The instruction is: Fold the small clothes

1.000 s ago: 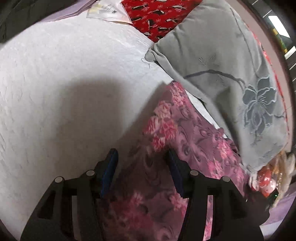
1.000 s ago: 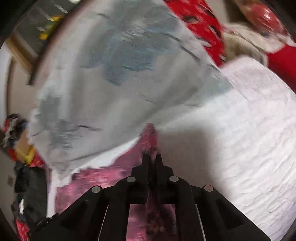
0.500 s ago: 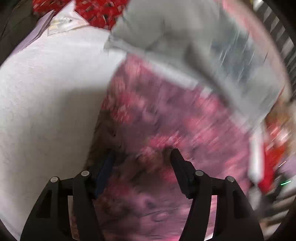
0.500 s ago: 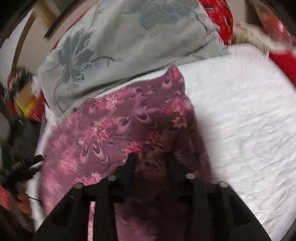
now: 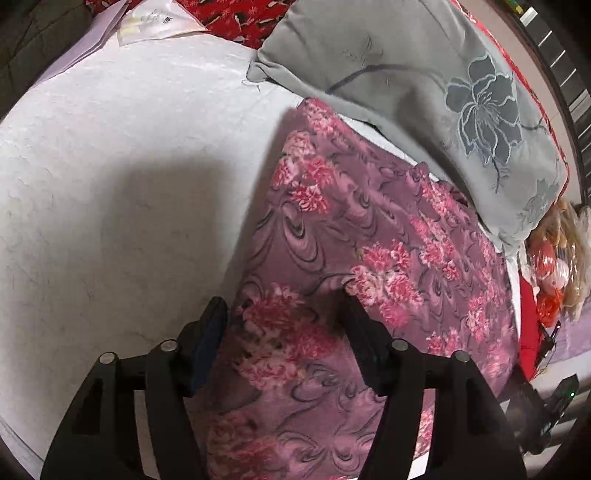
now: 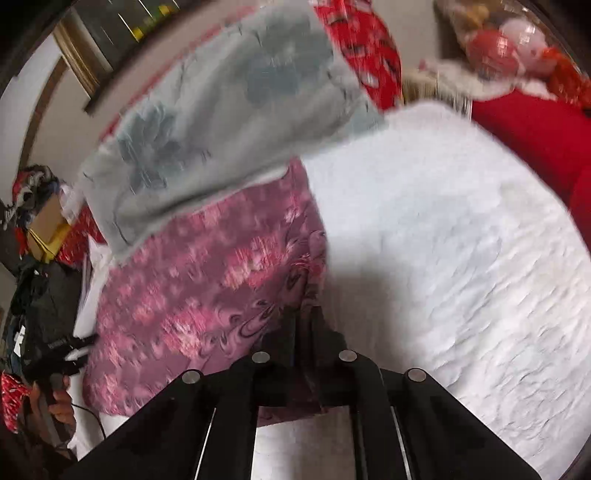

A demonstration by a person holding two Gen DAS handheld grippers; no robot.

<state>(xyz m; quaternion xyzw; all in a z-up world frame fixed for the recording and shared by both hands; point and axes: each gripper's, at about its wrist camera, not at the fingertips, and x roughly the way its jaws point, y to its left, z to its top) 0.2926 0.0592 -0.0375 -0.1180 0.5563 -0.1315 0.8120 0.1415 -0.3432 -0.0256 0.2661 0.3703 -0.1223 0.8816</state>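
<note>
A purple cloth with pink flowers (image 5: 369,221) lies spread on the white bedcover (image 5: 129,166), its far edge against a grey flowered pillow (image 5: 424,92). My left gripper (image 5: 284,302) hovers over the cloth's near left part. Its jaws are opening, the cloth lies under the gap, and the pads do not press on it. In the right wrist view, which is blurred, my right gripper (image 6: 304,321) is shut on the right edge of the purple cloth (image 6: 207,280), with fabric pinched between the fingers.
The grey pillow (image 6: 229,110) lies behind the cloth. Red fabric (image 5: 229,18) and papers (image 5: 147,22) sit at the bed's far side. Wrapped toys (image 5: 554,266) lie at the right. The white bedcover (image 6: 461,258) stretches right. A hand with a black device (image 6: 55,354) shows at lower left.
My right gripper stood open over the cloth half a second ago and has now shut on its edge. The left jaws have spread wider, and the cloth lies flatter.
</note>
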